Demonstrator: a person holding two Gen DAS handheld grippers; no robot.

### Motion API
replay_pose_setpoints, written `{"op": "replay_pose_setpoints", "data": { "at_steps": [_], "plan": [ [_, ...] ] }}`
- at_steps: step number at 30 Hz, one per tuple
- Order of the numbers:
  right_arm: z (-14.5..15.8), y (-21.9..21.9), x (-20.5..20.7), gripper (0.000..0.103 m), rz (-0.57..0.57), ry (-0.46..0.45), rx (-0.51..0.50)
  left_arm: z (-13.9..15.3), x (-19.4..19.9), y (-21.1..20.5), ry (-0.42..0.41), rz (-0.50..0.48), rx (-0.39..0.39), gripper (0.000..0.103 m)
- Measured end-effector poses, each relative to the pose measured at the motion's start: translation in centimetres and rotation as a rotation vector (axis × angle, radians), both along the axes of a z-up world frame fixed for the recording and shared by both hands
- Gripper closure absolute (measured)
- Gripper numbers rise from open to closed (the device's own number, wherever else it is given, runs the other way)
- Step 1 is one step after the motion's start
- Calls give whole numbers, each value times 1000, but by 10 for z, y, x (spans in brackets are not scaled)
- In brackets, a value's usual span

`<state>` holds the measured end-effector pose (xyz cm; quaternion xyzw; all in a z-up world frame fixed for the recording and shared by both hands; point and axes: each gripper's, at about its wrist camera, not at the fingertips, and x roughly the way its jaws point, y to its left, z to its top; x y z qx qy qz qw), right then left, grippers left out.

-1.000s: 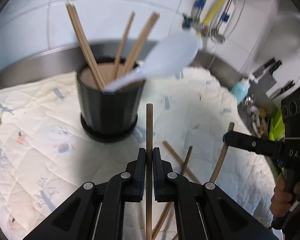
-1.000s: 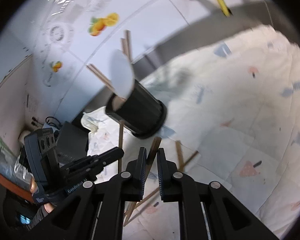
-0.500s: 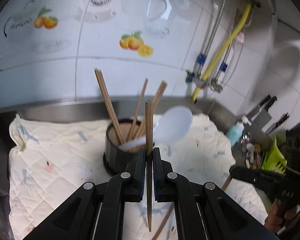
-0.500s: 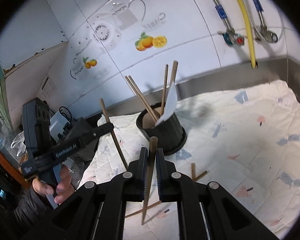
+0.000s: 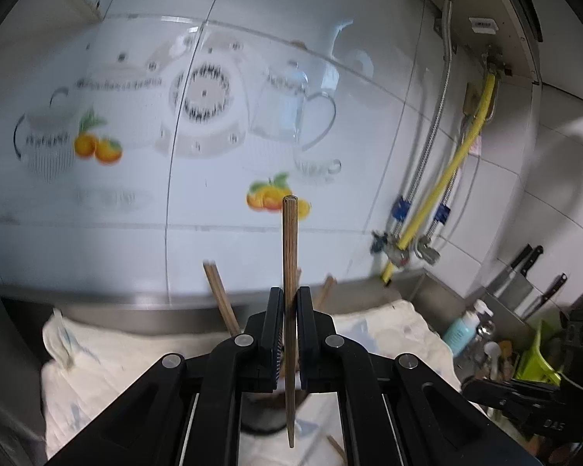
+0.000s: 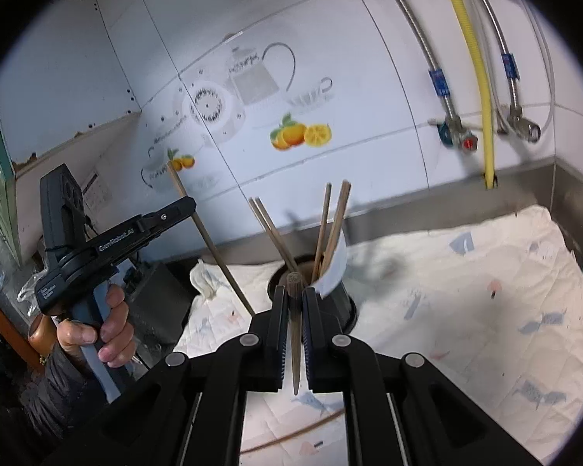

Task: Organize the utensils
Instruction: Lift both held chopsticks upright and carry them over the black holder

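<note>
Both grippers are carrying one wooden chopstick each, lifted clear of the quilted cloth (image 6: 466,303) that covers the counter. Left gripper (image 5: 289,318): jaws clamped on a chopstick (image 5: 290,272) partway along its length, blunt end up, tapered end hanging below the pads; gripped this way the stick stands near vertical, which suits a tip-first drop into a holder. Right gripper (image 6: 294,330): jaws likewise pressed together on a second chopstick (image 6: 294,345), blunt end toward the camera's far side, tip pointing back and down. Target is judged to be the black utensil holder (image 6: 344,303), standing on the cloth just beyond the right gripper; it already contains several chopsticks leaning against its rim and a white spoon (image 6: 336,268). In the left wrist view the holder is mostly hidden behind the jaws; only the tops of its sticks show. At least one more stick lies loose on the cloth near the bottom of the right wrist view, so sorting appears unfinished. Possible risk: two sticks arriving at one narrow opening together may knock the leaning ones.
</note>
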<state>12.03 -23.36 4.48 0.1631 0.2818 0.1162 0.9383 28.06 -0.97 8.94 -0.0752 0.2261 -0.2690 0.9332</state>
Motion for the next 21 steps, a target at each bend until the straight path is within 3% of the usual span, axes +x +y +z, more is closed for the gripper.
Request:
{"op": "replay_pose_setpoints", "data": {
  "at_steps": [6, 11, 21],
  "plan": [
    [22, 1, 9, 93, -5, -47, -20, 11, 23, -9, -61, 40, 21, 97],
    [40, 3, 20, 93, -11, -90, -35, 7, 45, -11, -56, 58, 2, 97],
    [64, 10, 50, 93, -25, -158, -43, -37, 78, -8, 26, 77, 36, 97]
  ]
}}
